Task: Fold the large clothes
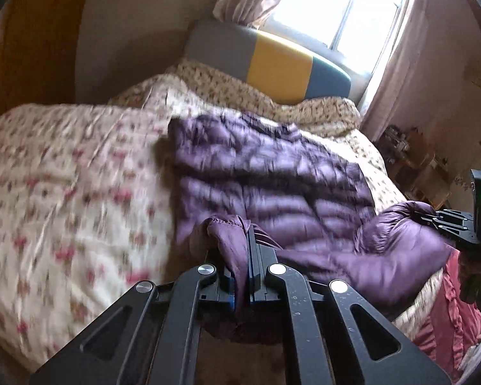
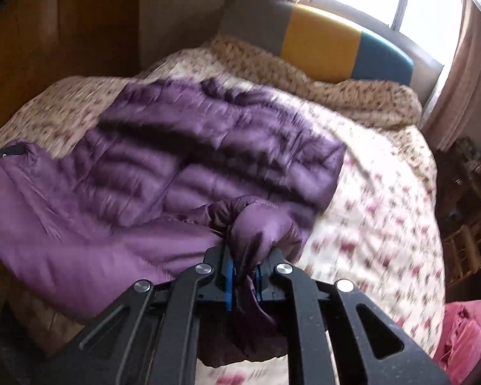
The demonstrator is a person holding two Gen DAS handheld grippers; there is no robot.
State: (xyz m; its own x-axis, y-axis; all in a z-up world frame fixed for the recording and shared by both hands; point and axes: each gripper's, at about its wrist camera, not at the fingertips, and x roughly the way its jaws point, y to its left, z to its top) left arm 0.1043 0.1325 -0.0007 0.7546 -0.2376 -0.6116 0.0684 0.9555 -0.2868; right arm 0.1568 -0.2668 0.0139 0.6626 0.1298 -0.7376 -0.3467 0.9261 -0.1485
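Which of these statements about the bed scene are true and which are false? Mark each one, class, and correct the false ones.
1. The left claw is shut on purple fabric. True.
2. The padded jacket is green. False: it is purple.
3. The right claw hangs open over bare bedding. False: it is shut on a bunch of the jacket's fabric.
4. The jacket lies on a floral bedspread. True.
5. The headboard has a yellow panel between a grey one and a blue one. True.
6. A solid wall with no window stands behind the headboard. False: a bright window with curtains is there.
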